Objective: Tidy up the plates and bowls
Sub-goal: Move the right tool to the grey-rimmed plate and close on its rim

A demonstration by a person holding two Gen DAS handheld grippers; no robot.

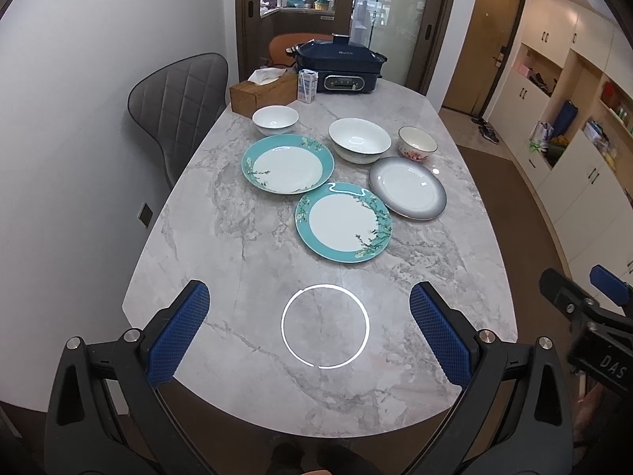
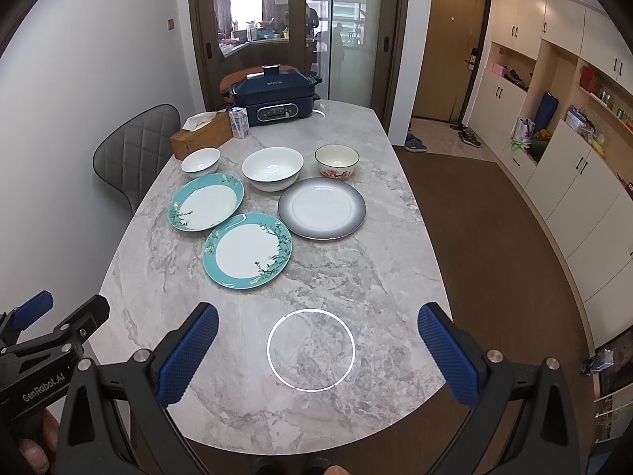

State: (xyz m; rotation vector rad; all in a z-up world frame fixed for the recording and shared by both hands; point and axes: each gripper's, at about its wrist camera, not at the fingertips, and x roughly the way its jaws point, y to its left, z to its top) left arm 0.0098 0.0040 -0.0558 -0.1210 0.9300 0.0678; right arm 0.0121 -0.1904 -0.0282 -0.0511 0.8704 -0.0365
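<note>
Ahead of the left gripper (image 1: 309, 324), three round ceramic plates (image 1: 343, 227) lie before three ceramic bowls (image 1: 359, 140).

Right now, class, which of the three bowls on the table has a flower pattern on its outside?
The small bowl at the right end of the bowl row, behind the grey-rimmed plate. The large middle bowl and the small left bowl are plain white.

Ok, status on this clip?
Left tool and right tool open, empty. Three plates, three bowls unstacked on table. Nothing blocking.
</note>
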